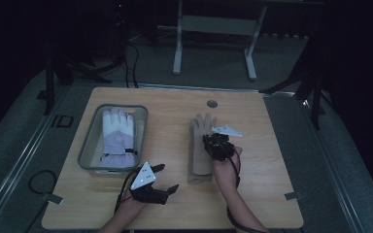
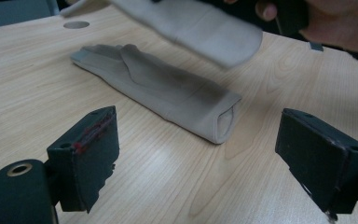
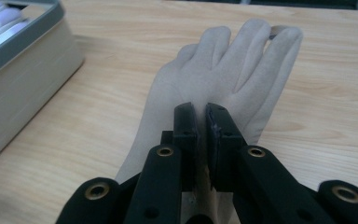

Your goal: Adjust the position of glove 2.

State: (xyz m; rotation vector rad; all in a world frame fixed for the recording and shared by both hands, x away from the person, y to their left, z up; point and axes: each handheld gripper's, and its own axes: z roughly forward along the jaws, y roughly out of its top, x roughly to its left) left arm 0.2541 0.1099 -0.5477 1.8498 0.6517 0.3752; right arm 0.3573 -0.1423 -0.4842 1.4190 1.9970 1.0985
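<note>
Two forearms reach in from the near edge. The left hand holds the left gripper [image 1: 167, 180] low over the table, its jaws spread wide and pointing right, nothing between them. The right hand [image 1: 226, 167] holds the right gripper [image 1: 212, 145] farther in, its jaws pinched together on a beige glove [image 3: 214, 79].

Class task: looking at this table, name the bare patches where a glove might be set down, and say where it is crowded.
Bare wood lies right of the beige glove toward the table edge, and along the far edge by the round hole. Crowded: the grey tray with the white glove, and the near middle, where the left tongs and right tongs work.
</note>
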